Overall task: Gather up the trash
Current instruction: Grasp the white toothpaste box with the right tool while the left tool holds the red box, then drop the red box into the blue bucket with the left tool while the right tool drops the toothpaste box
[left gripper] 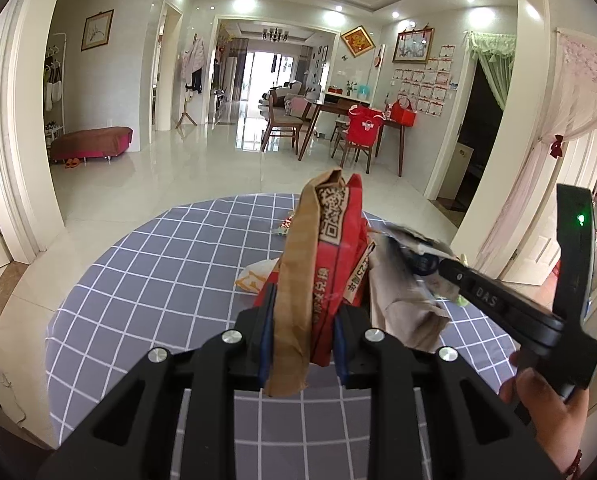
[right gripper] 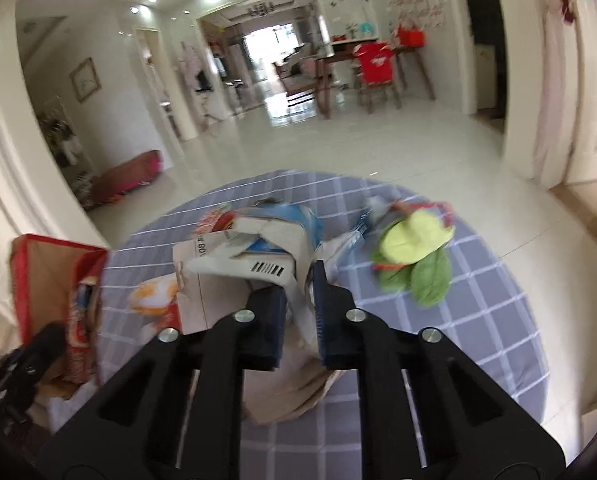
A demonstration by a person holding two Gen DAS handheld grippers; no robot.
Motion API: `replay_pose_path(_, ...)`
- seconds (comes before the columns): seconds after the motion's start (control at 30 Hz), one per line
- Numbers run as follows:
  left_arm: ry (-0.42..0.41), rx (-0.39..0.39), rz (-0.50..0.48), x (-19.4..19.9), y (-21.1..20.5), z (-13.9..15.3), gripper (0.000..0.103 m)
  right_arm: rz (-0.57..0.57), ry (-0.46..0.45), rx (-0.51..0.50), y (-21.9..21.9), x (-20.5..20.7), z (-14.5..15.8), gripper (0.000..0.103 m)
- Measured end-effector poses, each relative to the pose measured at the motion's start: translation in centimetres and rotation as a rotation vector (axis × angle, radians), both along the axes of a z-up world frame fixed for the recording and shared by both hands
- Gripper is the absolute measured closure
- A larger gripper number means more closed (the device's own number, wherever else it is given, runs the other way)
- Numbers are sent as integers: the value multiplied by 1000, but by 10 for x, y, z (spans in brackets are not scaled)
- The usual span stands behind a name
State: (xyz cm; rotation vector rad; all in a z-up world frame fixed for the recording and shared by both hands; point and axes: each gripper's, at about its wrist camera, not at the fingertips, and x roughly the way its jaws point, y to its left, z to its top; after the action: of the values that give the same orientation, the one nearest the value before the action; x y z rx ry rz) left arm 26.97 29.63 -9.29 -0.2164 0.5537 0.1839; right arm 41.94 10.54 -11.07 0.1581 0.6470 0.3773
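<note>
In the left wrist view, the left gripper [left gripper: 304, 332] is filling the lower centre, its blue-padded fingers [left gripper: 267, 334] clamping the rim of a red and brown paper bag [left gripper: 322, 248] that is standing tall up the middle of the frame over the grid-patterned worktop [left gripper: 158, 280]. Just right of the bag, a crumpled blue and white carton [left gripper: 406, 300] is hanging in the right gripper [left gripper: 438, 266], which is reaching in from the right edge with a hand [left gripper: 546, 412] wrapped round its handle at lower right. Over in the right wrist view, the open bag [right gripper: 54, 280] is sitting at the left edge, an orange wrapper [right gripper: 154, 298] is lying beside it, the fingers [right gripper: 324, 320] are pinching the carton [right gripper: 258, 252] at centre, and green and yellow scraps [right gripper: 414, 256] are resting on the cloth at right, blurred.
</note>
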Motion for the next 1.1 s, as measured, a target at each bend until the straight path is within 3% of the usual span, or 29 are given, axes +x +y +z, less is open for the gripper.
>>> replay_pose_path(0.3,-35,27,-14,-36,-26,24,80,100,-11,160,-20,-53,19,94)
replay_pose_path(0.5,-64,72,-52,-58,-69,40,80,111,-63,251,-62,-96,41,94)
replay_pose_path(0.8,-50,114,-273,-62,-193,34,80,-41,-126,273,-193,-158,40,94)
replay_pose_path(0.93,-2,117,-406,-53,-262,15,80,-155,-119,231,-261,-180,17,94)
replay_pose_path(1.1,111,119,-560,-30,-339,-32,80,-311,-63,191,-335,-196,-24,94)
